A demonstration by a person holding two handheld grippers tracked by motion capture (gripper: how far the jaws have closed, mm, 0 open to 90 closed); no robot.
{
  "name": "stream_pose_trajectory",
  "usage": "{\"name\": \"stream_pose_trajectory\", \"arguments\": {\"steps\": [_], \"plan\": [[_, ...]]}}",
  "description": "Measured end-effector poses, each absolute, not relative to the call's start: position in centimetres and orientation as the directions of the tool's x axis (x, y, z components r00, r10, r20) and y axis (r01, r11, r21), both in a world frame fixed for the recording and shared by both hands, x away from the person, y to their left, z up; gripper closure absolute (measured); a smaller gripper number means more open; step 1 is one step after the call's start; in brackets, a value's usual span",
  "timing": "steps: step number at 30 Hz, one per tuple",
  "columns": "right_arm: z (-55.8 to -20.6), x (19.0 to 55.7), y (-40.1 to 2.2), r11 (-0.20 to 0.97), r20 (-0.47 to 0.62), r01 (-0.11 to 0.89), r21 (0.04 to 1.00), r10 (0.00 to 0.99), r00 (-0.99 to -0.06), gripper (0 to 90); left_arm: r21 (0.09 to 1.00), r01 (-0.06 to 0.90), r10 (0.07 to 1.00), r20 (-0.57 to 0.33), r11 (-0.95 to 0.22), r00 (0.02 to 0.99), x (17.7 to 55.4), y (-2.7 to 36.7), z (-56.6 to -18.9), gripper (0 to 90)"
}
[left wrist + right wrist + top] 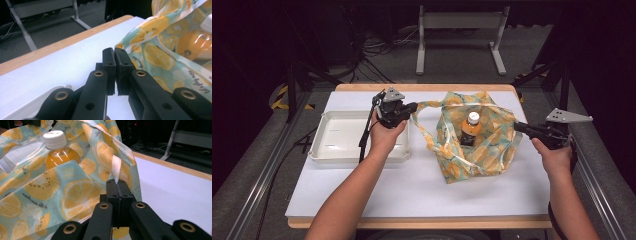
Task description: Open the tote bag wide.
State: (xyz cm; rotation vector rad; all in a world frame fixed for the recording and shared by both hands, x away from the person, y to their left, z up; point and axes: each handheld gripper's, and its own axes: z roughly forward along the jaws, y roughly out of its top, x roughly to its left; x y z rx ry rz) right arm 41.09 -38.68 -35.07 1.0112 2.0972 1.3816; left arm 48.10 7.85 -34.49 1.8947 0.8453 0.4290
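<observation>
right gripper (117,185) jaws pinch bag (75,192) handle | left gripper (115,53) likewise

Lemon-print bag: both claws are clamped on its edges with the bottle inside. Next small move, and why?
Probably draw the two claws a little further apart. The left claw pinches a handle of the bag and the right claw its opposite edge, both shut on the material. The bottle stands upright inside, cap just clear of sagging folds; a wider mouth would likely free it for lifting out.
</observation>
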Motion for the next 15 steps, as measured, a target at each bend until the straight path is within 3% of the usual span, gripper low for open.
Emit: {"name": "stream_pose_trajectory", "arguments": {"steps": [15], "plan": [[-38.4, 42.7, -39.0, 0.241, 0.091, 0.445, 0.862, 0.792, -0.604, 90.0, 0.830, 0.428, 0.743, -0.025, -0.357, 0.669, 48.9, 7.3, -37.2, 87.0]]}}
